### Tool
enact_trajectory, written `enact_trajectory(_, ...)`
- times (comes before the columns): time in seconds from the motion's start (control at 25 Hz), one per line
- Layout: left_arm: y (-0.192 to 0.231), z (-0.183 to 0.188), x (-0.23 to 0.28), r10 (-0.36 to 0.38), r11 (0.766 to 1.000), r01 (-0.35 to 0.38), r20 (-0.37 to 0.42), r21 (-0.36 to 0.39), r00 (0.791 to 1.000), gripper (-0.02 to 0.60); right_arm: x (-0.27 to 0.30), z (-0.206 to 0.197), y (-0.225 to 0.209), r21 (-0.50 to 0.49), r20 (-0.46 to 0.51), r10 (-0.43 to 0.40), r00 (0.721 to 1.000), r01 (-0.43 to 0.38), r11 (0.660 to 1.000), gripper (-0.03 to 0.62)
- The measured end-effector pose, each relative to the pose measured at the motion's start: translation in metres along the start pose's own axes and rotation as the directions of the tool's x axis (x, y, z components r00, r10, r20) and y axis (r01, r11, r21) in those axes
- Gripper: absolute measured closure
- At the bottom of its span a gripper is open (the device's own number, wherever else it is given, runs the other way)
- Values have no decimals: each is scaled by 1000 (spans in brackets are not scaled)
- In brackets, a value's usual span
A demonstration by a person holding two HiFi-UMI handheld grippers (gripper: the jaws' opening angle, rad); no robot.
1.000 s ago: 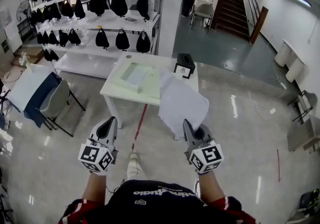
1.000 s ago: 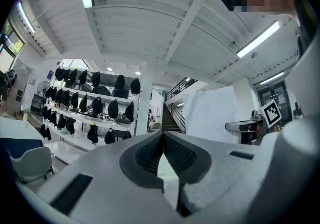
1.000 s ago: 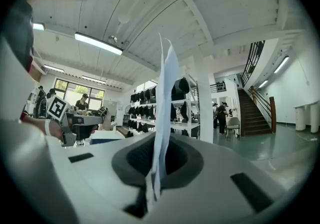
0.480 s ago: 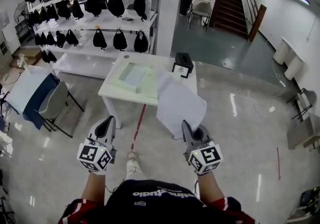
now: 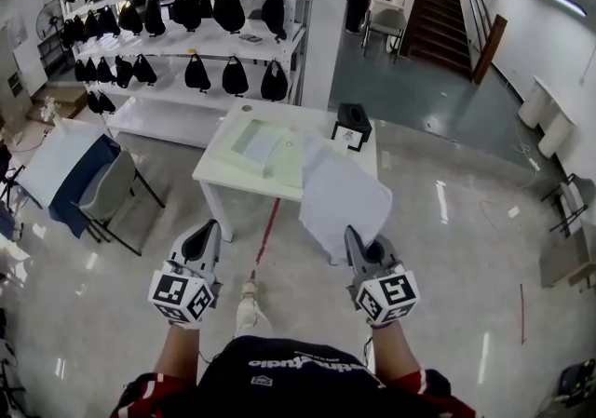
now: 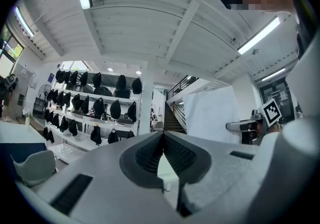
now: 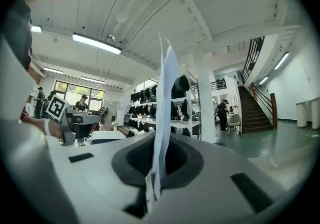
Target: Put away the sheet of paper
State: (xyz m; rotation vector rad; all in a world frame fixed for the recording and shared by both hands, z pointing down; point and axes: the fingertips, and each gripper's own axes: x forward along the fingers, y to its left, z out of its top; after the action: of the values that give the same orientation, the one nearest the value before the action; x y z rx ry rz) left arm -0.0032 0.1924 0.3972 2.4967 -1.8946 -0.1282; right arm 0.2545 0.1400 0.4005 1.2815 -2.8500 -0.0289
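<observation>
I hold a white sheet of paper (image 5: 343, 202) upright in my right gripper (image 5: 357, 241), which is shut on its lower edge. In the right gripper view the sheet of paper (image 7: 164, 118) stands edge-on, rising from between the closed jaws. My left gripper (image 5: 200, 241) is held level with the right one, to the left, and is shut with nothing in it. In the left gripper view its pads (image 6: 172, 154) meet at their tips, and the sheet of paper (image 6: 212, 113) shows at the right. A white table (image 5: 223, 168) stands ahead, with a pale green tray (image 5: 284, 165) on it.
A black box (image 5: 352, 121) sits at the table's far right corner. A grey chair (image 5: 107, 193) and a table with a blue cloth (image 5: 65, 165) are on the left. Shelves of black bags (image 5: 200, 34) stand behind. A red line (image 5: 265, 235) runs along the floor.
Both grippers keep their place in front of me with the sheet still held. The view has shifted slightly, so the table sits a little further right than before.
</observation>
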Motion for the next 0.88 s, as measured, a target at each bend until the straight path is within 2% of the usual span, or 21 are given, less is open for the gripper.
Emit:
enact_trajectory(0.48, 45, -6, 37, 5, 1000, -5, 5, -17, 1000, 577, 54, -3, -5, -16, -32, -2, 999, 1, 1000, 590)
enact_trajectory(0.88, 98, -7, 102, -12, 999, 12, 10, -31, 1000, 577, 130, 4, -24, -40, -43, -10, 999, 8, 999, 589)
